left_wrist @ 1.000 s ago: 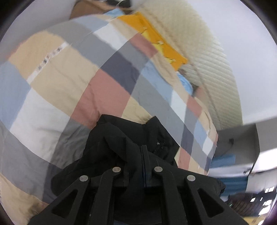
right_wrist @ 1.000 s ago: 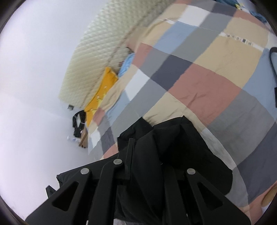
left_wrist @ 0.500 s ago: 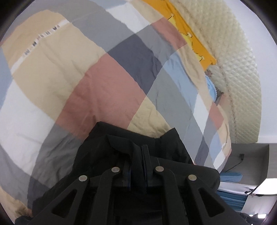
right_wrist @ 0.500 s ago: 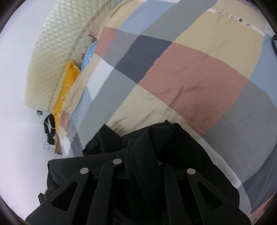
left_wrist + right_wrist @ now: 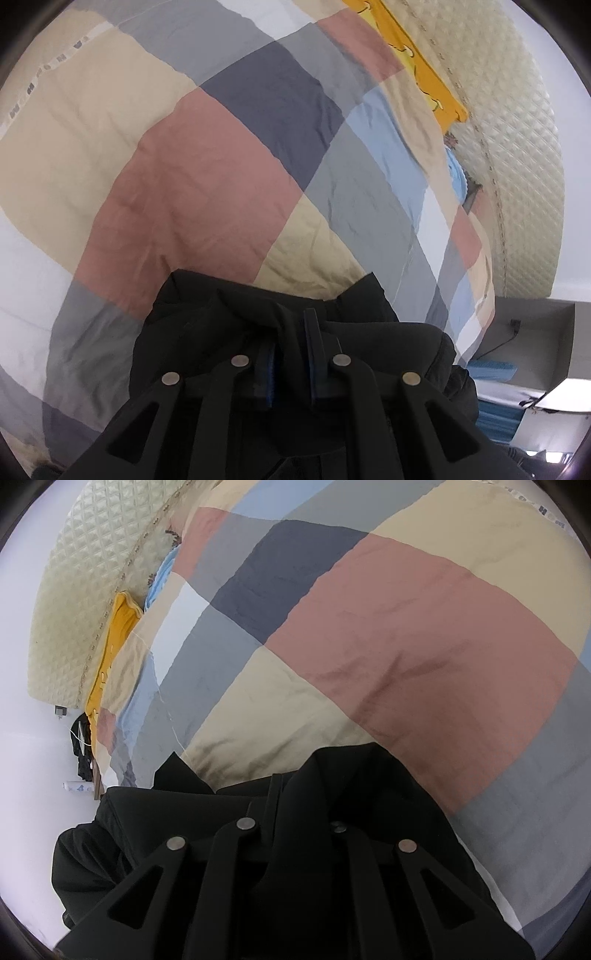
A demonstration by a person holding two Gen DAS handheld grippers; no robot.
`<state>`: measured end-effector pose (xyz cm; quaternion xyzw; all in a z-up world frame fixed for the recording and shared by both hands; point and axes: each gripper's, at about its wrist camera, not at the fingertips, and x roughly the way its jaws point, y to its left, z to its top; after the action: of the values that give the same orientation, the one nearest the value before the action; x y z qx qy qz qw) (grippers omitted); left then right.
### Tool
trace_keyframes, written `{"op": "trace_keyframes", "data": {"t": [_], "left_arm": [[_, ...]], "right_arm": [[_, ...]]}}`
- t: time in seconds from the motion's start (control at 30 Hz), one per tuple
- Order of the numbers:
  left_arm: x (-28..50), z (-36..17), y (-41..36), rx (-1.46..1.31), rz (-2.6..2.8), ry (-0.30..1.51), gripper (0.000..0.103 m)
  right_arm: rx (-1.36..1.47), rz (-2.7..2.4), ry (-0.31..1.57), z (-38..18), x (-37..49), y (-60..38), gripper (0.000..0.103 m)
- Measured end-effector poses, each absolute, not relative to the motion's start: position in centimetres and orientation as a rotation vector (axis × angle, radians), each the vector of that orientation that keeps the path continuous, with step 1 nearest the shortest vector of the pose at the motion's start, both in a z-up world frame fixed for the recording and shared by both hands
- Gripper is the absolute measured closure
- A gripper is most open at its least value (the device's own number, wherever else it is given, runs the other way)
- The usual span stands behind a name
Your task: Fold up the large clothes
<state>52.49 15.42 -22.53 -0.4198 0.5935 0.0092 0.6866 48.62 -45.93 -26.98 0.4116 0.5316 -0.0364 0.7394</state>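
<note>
A large black garment (image 5: 229, 310) lies bunched on a checked bed cover (image 5: 207, 184) at the bottom of the left wrist view. My left gripper (image 5: 291, 332) is shut on a fold of that black cloth, which passes between its blue-padded jaws. In the right wrist view the same black garment (image 5: 354, 775) drapes over and around my right gripper (image 5: 291, 797). Its jaws are shut on the black cloth, and the fabric hides most of the right finger. Both grippers point steeply down at the bed.
The bed cover (image 5: 424, 646) has pink, beige, grey, navy and pale blue squares. A yellow pillow (image 5: 428, 70) and a quilted cream headboard (image 5: 517, 140) lie at the far end. The yellow pillow (image 5: 114, 638), dark clothes (image 5: 81, 746) and a white wall show at left.
Both grippers have come down toward the bed with the black garment held in them. The checked cover now fills more of each view, and the garment has settled onto it.
</note>
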Motion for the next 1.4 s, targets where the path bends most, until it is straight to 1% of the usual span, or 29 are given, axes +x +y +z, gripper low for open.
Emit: {"op": "trace_keyframes", "data": {"t": [0.03,0.1,0.17,0.2,0.23,0.27,0.3,0.33,0.37,0.4,0.5,0.57,0.67,0.73,0.87,0.97,1.03,1.13,1.23,1.4], "left_arm": [[52.0,-22.3,15.9,-0.968,0.017,1.319,0.091],[50.0,-21.6,17.5,-1.098,0.015,1.269,0.090],[48.2,-20.4,18.7,-1.151,-0.015,1.257,0.087],[47.4,-19.5,19.2,-1.148,-0.033,1.251,0.086],[46.8,-18.6,19.8,-1.138,-0.051,1.243,0.080],[45.9,-17.4,20.3,-1.120,-0.072,1.236,0.068],[45.2,-16.5,20.7,-1.106,-0.086,1.229,0.059],[44.1,-15.1,21.2,-1.083,-0.101,1.211,0.045],[43.0,-13.9,21.7,-1.055,-0.108,1.185,0.042],[42.2,-12.8,22.1,-1.027,-0.113,1.165,0.042],[39.8,-9.7,22.0,-0.895,-0.144,1.117,0.042],[38.5,-8.2,20.7,-0.778,-0.152,1.087,0.042],[36.7,-7.0,16.2,-0.599,-0.195,1.029,0.042],[36.1,-6.9,12.4,-0.494,-0.246,0.993,0.042],[34.4,-7.7,5.5,-0.323,-0.275,0.889,0.042],[32.4,-9.7,1.1,-0.248,-0.279,0.823,0.042],[31.8,-11.1,-0.7,-0.210,-0.294,0.808,0.042],[31.6,-12.4,-2.8,-0.101,-0.270,0.761,0.042],[33.2,-13.2,-4.1,-0.065,-0.248,0.754,0.042],[36.7,-13.9,-6.0,0.059,-0.195,0.731,0.042]], "right_arm": [[0.907,-0.070,1.168,-26.9,48.4,-45.9,0.092],[0.938,-0.054,1.164,-26.5,47.5,-46.0,0.092],[0.980,-0.047,1.159,-25.8,46.6,-46.4,0.091],[0.992,-0.048,1.155,-25.2,46.3,-46.5,0.091],[0.992,-0.047,1.147,-24.2,45.7,-46.6,0.088],[0.983,-0.044,1.141,-23.5,45.5,-46.6,0.080],[0.963,-0.033,1.131,-22.1,45.0,-46.6,0.073],[0.948,-0.024,1.118,-21.0,44.6,-46.5,0.054],[0.930,-0.023,1.104,-20.0,44.3,-46.3,0.036],[0.886,-0.035,1.076,-18.2,43.7,-46.3,0.032],[0.781,-0.029,1.018,-14.4,42.2,-46.0,0.031],[0.722,-0.011,0.976,-12.4,41.1,-45.0,0.031],[0.567,0.072,0.908,-10.2,39.2,-41.5,0.031],[0.487,0.131,0.860,-9.6,37.5,-38.7,0.031],[0.430,0.254,0.761,-10.0,34.4,-34.0,0.031],[0.360,0.295,0.668,-11.7,31.5,-31.2,0.031],[0.322,0.274,0.653,-13.5,30.9,-30.3,0.031],[0.294,0.260,0.685,-15.7,32.0,-29.8,0.031],[0.249,0.241,0.711,-16.7,34.4,-29.4,0.031],[0.214,0.219,0.683,-17.6,38.2,-29.1,0.031]]}}
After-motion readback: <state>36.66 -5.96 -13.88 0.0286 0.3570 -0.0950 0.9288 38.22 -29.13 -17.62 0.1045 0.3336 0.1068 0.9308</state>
